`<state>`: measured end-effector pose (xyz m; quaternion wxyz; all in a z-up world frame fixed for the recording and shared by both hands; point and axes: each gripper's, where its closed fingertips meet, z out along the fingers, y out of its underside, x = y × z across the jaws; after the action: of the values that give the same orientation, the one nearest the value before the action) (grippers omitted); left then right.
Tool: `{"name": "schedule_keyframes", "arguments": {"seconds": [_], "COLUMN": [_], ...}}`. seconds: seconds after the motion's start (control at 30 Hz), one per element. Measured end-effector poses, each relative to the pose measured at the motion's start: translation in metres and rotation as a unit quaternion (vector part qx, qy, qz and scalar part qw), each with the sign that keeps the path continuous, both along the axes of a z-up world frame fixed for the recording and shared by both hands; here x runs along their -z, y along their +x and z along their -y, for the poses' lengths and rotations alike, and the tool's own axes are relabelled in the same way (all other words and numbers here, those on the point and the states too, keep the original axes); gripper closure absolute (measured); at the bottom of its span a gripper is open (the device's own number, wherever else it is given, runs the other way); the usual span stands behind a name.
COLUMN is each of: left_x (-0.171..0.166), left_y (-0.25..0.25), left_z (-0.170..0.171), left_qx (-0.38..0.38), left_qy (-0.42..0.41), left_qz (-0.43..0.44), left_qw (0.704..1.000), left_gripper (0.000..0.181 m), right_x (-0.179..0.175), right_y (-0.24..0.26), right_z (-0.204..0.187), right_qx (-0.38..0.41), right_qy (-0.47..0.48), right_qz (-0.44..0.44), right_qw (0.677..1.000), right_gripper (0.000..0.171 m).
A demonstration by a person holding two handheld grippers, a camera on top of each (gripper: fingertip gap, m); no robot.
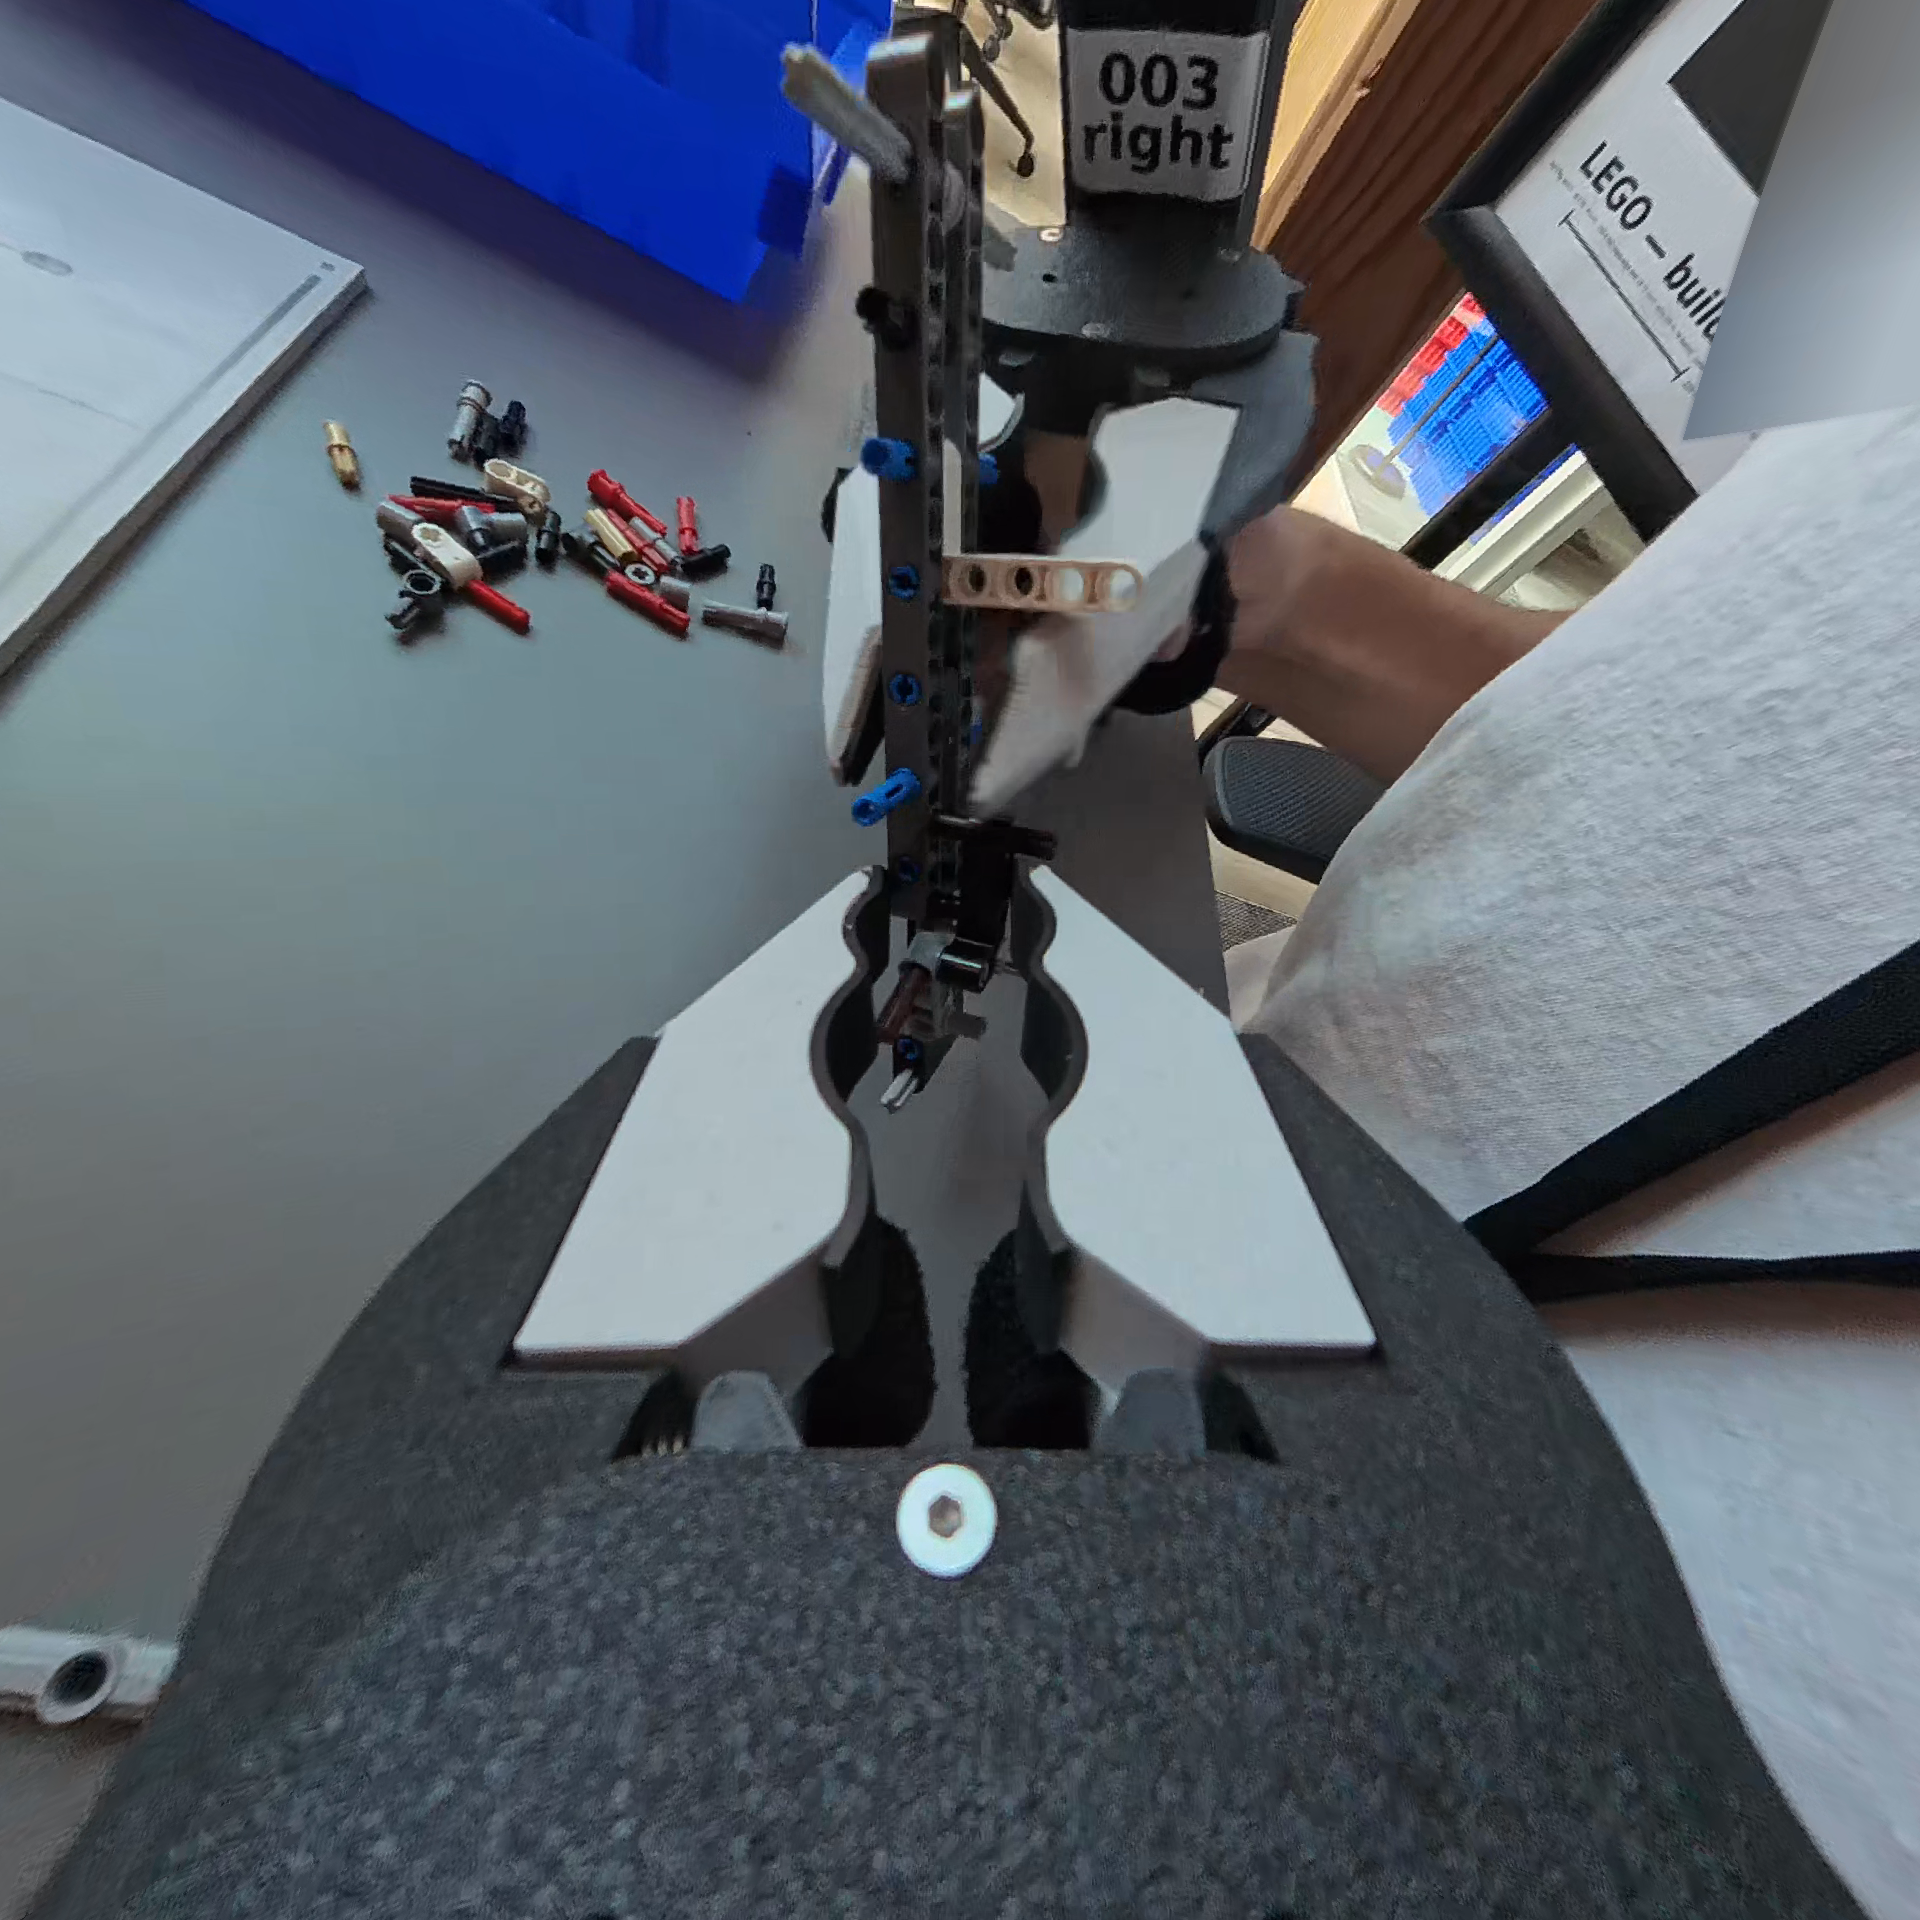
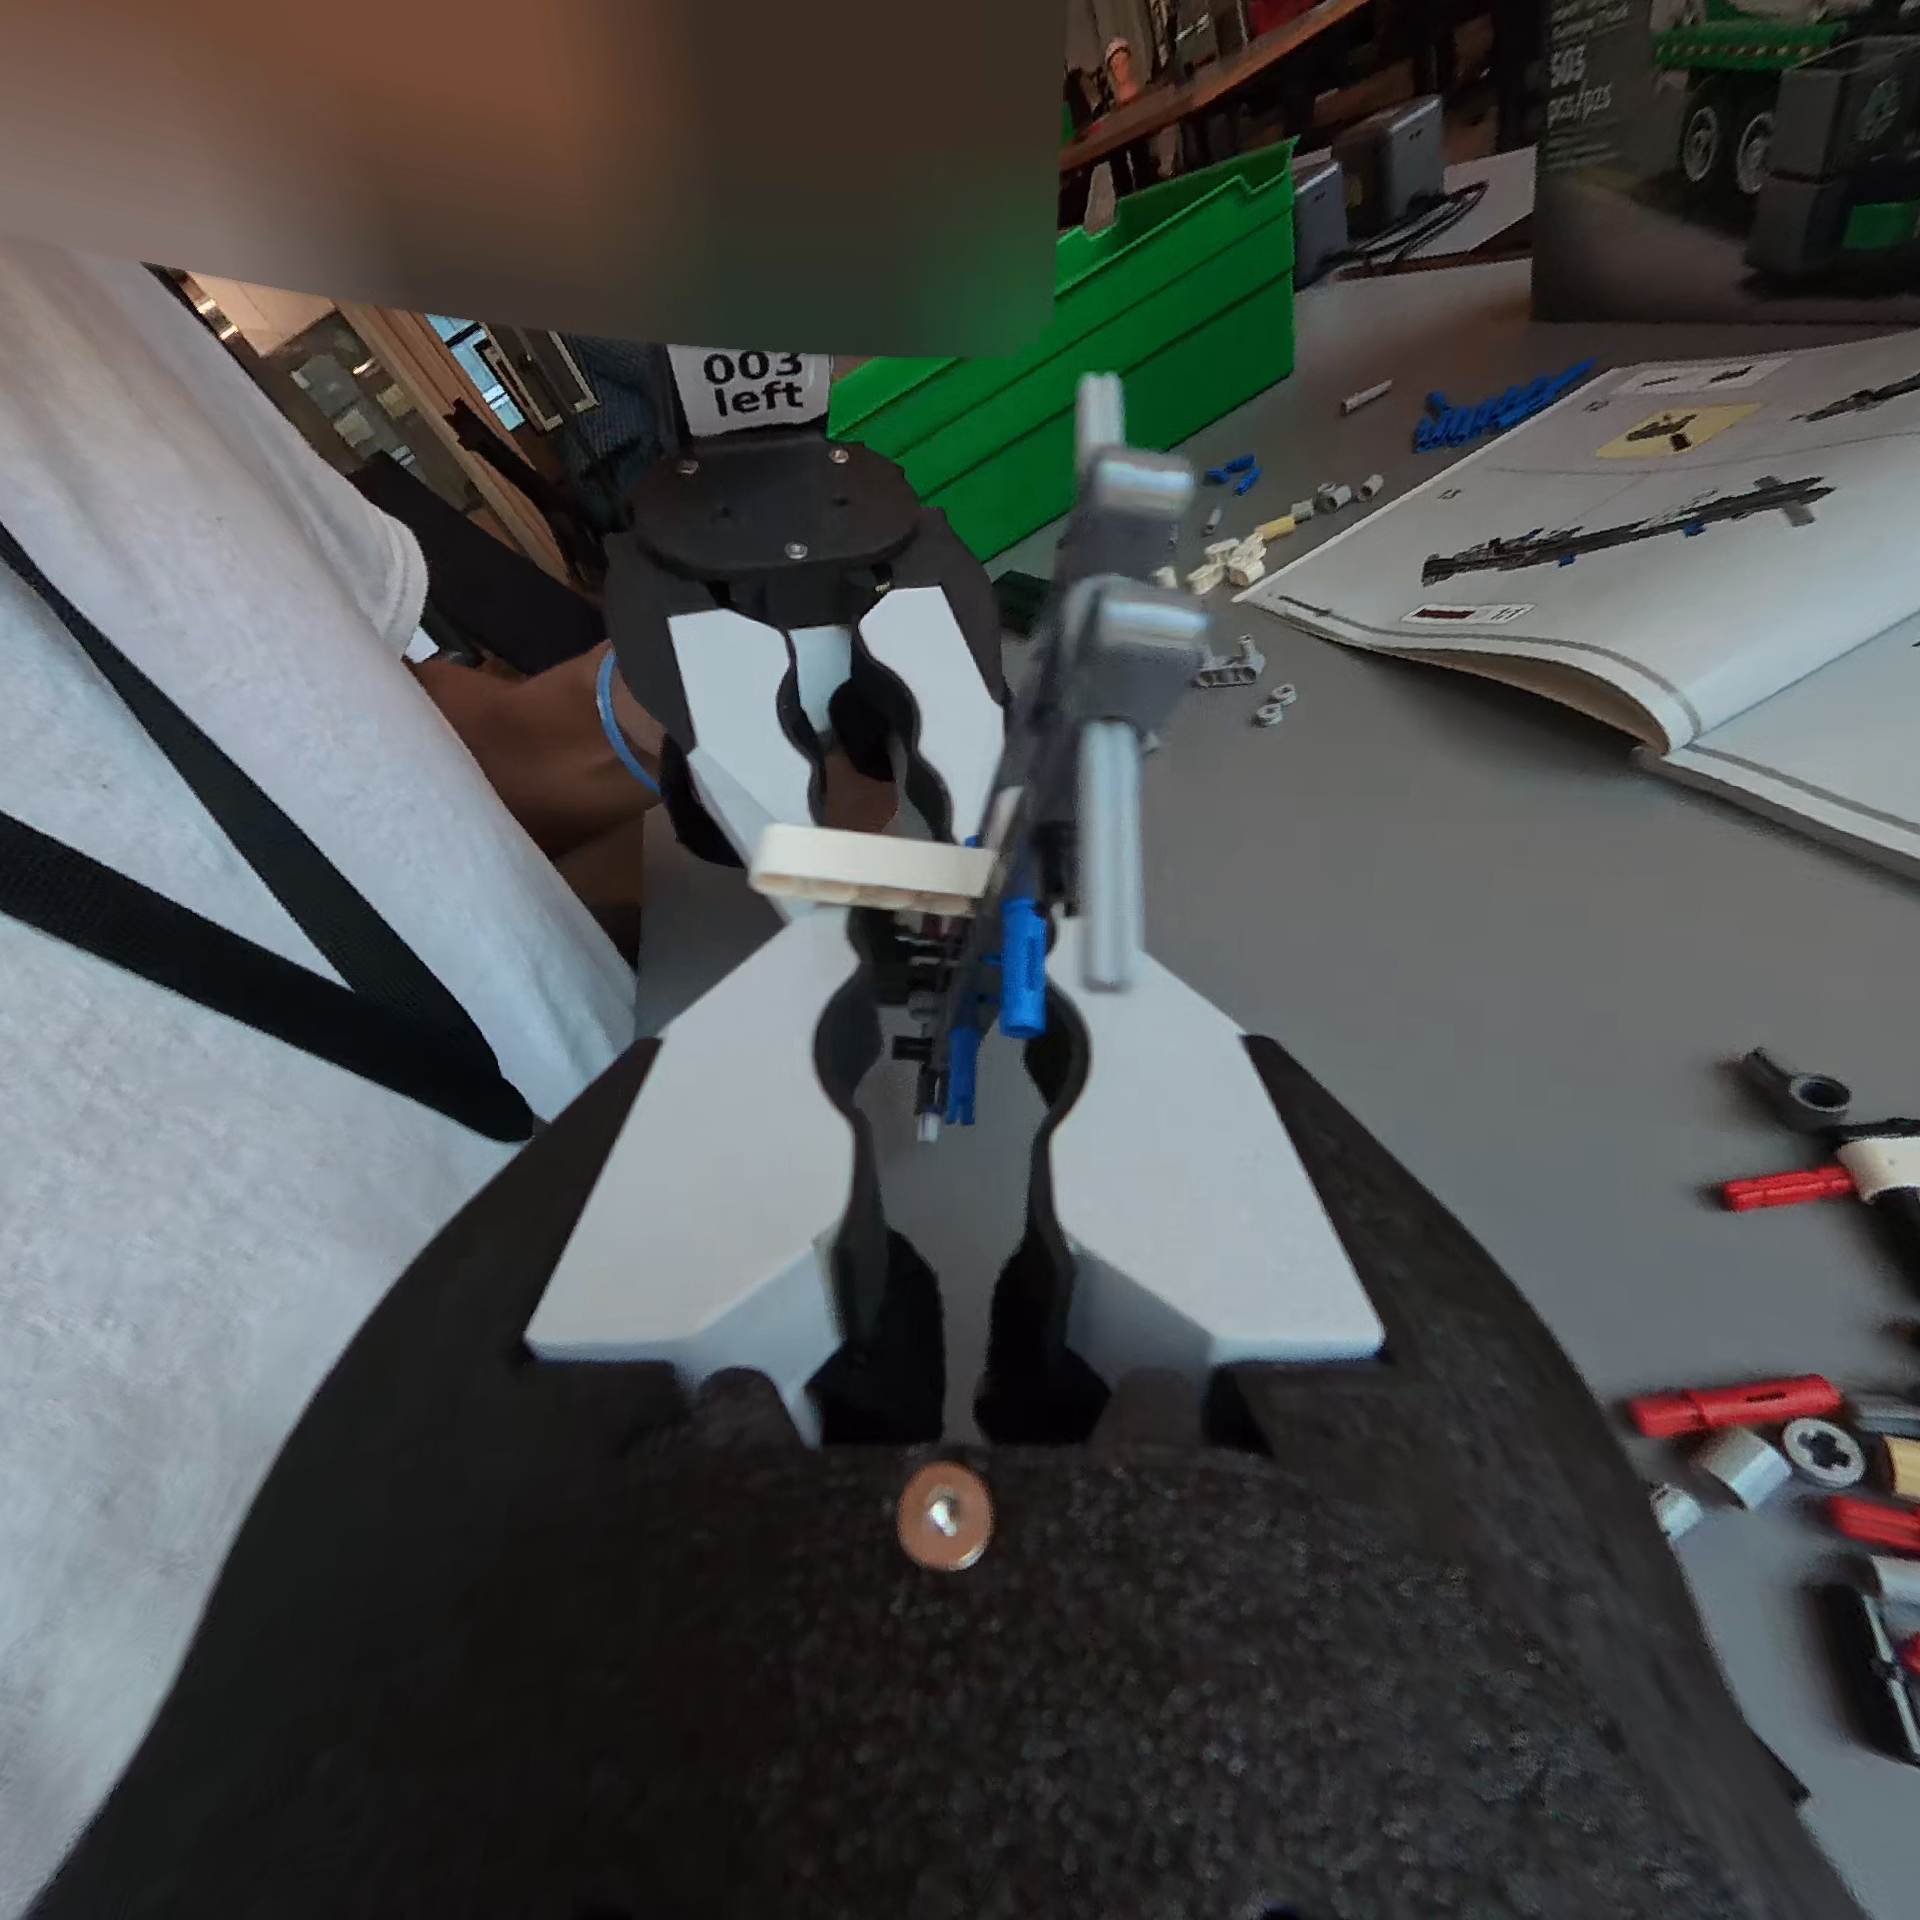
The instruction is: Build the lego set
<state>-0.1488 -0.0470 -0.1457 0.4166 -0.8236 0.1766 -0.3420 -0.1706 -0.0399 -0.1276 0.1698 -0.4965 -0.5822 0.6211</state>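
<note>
A long dark grey beam assembly (image 1: 920, 499) with blue pins and light grey axles is held in the air between both grippers. My left gripper (image 1: 948, 894) is shut on its near end. My right gripper (image 1: 920, 784) comes from the far side and grips the assembly midway. A short tan beam (image 1: 1044, 582) sticks out sideways from it. In the right wrist view my right gripper (image 2: 951, 935) is shut on the assembly (image 2: 1049, 727), the tan beam (image 2: 873, 868) points left, and the left gripper (image 2: 873, 821) faces it from beyond.
A pile of loose red, black, tan and grey pins (image 1: 561, 530) lies on the grey table (image 1: 312, 935), with a blue bin (image 1: 582, 125) behind. An open instruction booklet (image 2: 1662, 582), a green bin (image 2: 1122, 384) and more loose pieces (image 2: 1818, 1403) lie to the right. A person's white shirt (image 2: 208, 831) is close by. The grippers are tip to tip, or close to it.
</note>
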Motion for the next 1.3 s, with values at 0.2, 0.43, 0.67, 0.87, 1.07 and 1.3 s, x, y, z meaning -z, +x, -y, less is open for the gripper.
{"name": "schedule_keyframes", "arguments": {"seconds": [0.2,0.43,0.67,0.87,1.07,1.3], "left_x": [0.005,0.005,0.007,0.007,0.007,0.012], "left_y": [0.005,0.005,0.006,0.005,0.008,0.007], "left_z": [0.003,0.002,0.002,0.001,0.004,0.006], "left_qx": [0.035,0.042,0.031,0.002,0.013,0.007], "left_qy": [0.007,0.01,0.007,-0.024,-0.053,-0.079], "left_qz": [-0.035,-0.011,-0.006,0.026,0.062,0.099], "left_qw": [0.999,0.999,0.999,0.999,0.997,0.992], "left_gripper": [0.158,0.158,0.159,0.16,0.16,0.161], "right_x": [0.0,0.001,0.001,0.004,0.003,0.012], "right_y": [-0.002,-0.004,-0.005,-0.007,-0.006,-0.009], "right_z": [0.007,0.006,0.005,0.004,0.007,0.009], "right_qx": [-0.013,-0.001,0.005,0.012,0.01,0.014], "right_qy": [-0.017,-0.063,-0.077,-0.071,-0.063,-0.045], "right_qz": [-0.001,0.018,0.02,0.026,0.021,0.047], "right_qw": [1.0,0.998,0.997,0.997,0.998,0.998], "right_gripper": [0.167,0.167,0.167,0.166,0.166,0.166]}}
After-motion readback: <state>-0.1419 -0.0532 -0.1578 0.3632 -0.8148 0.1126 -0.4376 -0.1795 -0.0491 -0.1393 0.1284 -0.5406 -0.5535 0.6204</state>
